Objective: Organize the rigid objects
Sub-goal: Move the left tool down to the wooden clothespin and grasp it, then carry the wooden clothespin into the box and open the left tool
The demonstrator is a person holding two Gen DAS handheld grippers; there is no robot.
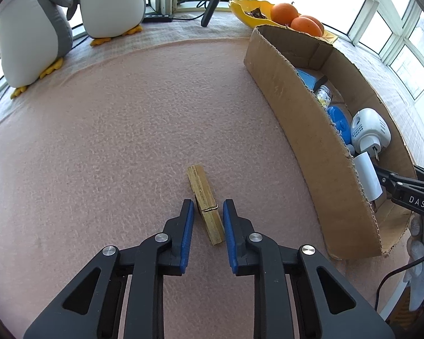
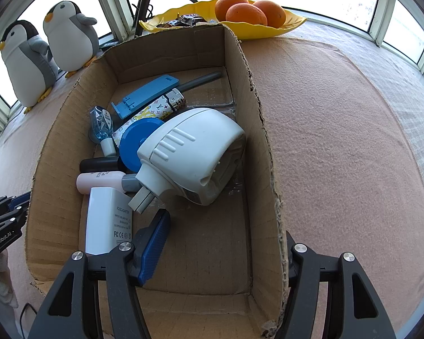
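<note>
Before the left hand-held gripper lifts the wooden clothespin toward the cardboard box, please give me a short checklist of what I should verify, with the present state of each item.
1. Clothespin lies between the blue pads of the left hand-held gripper: ok.
2. Pads pressing on the clothespin: not ok, a thin gap shows on each side.
3. Mat around the clothespin free of other things: ok.
4. Cardboard box open on top: ok.
5. Bare floor left in the box, near the right hand-held gripper: ok.
6. Right hand-held gripper straddles the box wall, one finger inside: not ok, it may stand in the way.
</note>
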